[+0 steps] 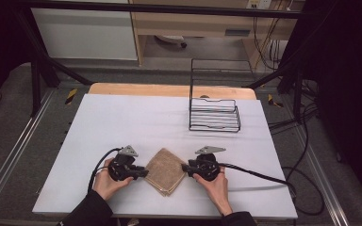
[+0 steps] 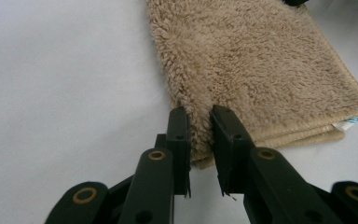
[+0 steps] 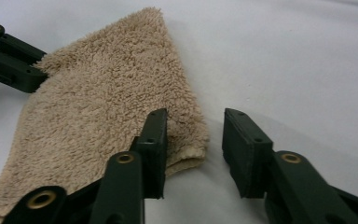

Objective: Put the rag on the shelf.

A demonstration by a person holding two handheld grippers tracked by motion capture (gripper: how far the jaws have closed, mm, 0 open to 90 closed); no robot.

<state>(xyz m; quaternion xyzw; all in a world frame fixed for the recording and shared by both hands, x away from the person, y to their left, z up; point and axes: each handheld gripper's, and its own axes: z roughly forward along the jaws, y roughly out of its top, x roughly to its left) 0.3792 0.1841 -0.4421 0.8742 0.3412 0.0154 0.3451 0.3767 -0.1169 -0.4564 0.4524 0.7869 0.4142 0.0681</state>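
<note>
Left tongs (image 2: 199,140) pinch the fluffy beige folded towel (image 2: 261,70); right tongs (image 3: 193,144) gape, straddling its corner.

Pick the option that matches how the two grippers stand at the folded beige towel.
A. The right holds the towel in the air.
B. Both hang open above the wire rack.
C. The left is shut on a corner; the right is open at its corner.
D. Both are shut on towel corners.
C: the left gripper pinches a corner of the towel, while the right gripper shows a clear gap beside the towel's other corner.
</note>
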